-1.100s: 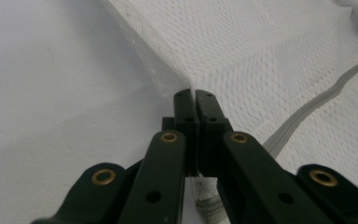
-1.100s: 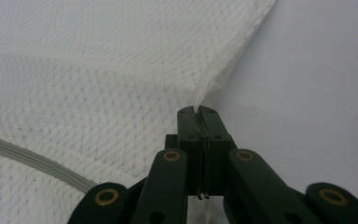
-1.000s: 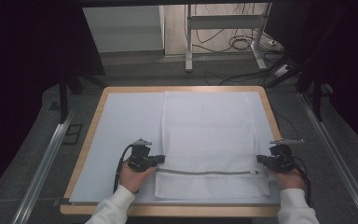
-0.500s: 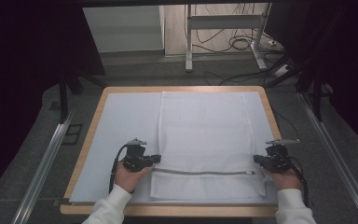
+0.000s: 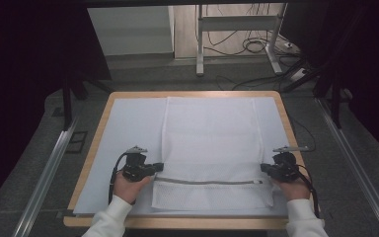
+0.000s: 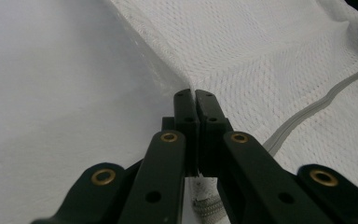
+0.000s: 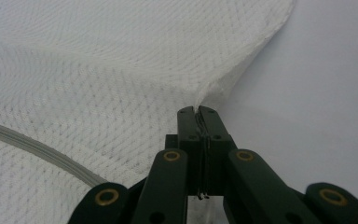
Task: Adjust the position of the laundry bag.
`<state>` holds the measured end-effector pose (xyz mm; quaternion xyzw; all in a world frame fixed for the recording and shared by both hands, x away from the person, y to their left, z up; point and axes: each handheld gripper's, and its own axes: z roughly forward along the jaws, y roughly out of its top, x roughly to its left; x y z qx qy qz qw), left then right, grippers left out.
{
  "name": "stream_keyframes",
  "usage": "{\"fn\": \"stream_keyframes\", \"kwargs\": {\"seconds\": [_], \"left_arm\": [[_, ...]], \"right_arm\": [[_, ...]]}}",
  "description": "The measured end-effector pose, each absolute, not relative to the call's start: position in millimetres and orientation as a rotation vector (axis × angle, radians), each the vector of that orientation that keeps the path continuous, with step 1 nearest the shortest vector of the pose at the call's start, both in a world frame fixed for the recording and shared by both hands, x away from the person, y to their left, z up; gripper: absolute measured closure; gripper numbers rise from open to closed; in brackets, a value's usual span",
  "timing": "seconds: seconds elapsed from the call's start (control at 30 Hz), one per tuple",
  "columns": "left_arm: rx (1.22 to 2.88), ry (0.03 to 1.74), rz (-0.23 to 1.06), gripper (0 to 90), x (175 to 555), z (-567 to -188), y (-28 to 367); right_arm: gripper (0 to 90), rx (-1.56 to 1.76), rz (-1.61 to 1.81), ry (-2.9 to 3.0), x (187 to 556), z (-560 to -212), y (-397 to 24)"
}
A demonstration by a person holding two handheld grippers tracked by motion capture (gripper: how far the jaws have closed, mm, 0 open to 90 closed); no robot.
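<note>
Both hands have slid toward the bottom of the high view since a second ago, dragging the white mesh bag point(image 5: 212, 148) with them; its near edge, which lay a little up from the table's front edge, now sits close to it. Its far edge has also come away from the back of the table point(image 5: 103, 113). I read this as a pull to stretch the bag flat, or as the start of a fold.

The left gripper point(image 5: 156, 168) is at the lower left of the high view, the right gripper point(image 5: 264, 169) at the lower right, each at one side edge of the bag. In the left gripper view the jaws are clenched on the mesh edge, which rises taut from the tips point(image 6: 195, 95). The right gripper view shows the same: jaws pressed together on a pinch of mesh, with the fabric lifting in a peak above them point(image 7: 196, 111).

The bag lies on the pale sheet, right of centre. Its long axis runs from the bottom of the high view toward the top. The grey zipper point(image 5: 207, 181) crosses it left to right, near the bottom end, between the two grippers.
</note>
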<state>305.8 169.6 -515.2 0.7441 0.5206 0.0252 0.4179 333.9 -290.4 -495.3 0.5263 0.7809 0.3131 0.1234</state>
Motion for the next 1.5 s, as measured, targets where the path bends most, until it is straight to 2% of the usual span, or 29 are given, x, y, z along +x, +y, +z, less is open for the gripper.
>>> {"fn": "stream_keyframes", "kwargs": {"seconds": [1.5], "left_arm": [[1.786, 1.406, 0.095, 89.3, 287.9, -525.3, 244.7]], "right_arm": [[87.6, 1.381, 0.971, 2.436, 329.3, -505.9, -230.3]]}}
